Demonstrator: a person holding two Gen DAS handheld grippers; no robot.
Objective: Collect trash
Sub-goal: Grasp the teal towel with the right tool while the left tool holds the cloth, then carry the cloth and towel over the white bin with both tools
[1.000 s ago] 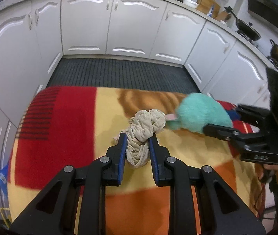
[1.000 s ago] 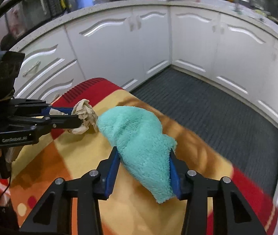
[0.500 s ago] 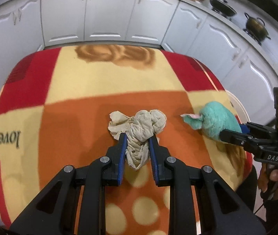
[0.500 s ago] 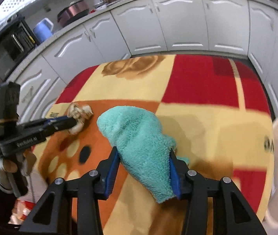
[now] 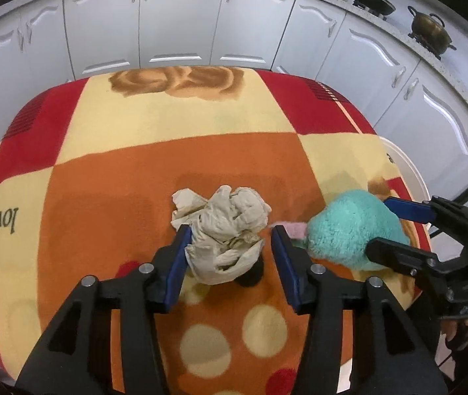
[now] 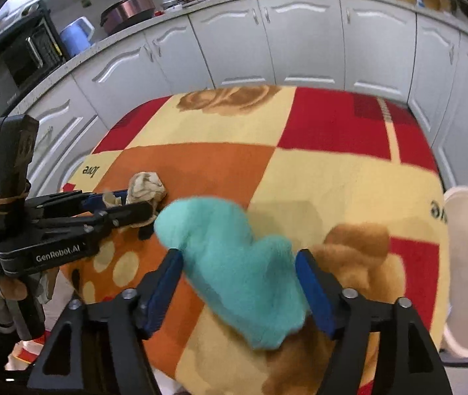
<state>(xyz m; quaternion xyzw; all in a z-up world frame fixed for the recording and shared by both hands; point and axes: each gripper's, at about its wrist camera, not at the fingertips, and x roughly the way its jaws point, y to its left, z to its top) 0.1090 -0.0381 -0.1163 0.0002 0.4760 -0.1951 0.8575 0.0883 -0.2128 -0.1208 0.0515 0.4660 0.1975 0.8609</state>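
Observation:
A crumpled beige wad (image 5: 224, 220) lies on the orange patch of the blanket-covered table (image 5: 168, 125). My left gripper (image 5: 230, 247) straddles it with its jaws opening: the left pad brushes the wad and the right pad stands clear. To its right lies a fluffy teal cloth (image 5: 349, 227) between the spreading fingers of my right gripper (image 5: 378, 223). In the right wrist view the teal cloth (image 6: 240, 263) looks blurred and loose between the opening right gripper (image 6: 240, 260). The left gripper (image 6: 135, 202) and the beige wad (image 6: 146, 187) are at the left.
A white round bin (image 6: 467, 263) stands beside the table's right edge, its rim (image 5: 408, 171) just showing. White kitchen cabinets (image 5: 181, 23) curve around the far side. A person's hand (image 6: 7, 293) holds the left gripper's handle. The table edge is close under both grippers.
Both grippers came back across the blanket toward its near side, carrying the wad and the teal cloth. Both sets of jaws have since spread apart, and the items now sit loose on the table.

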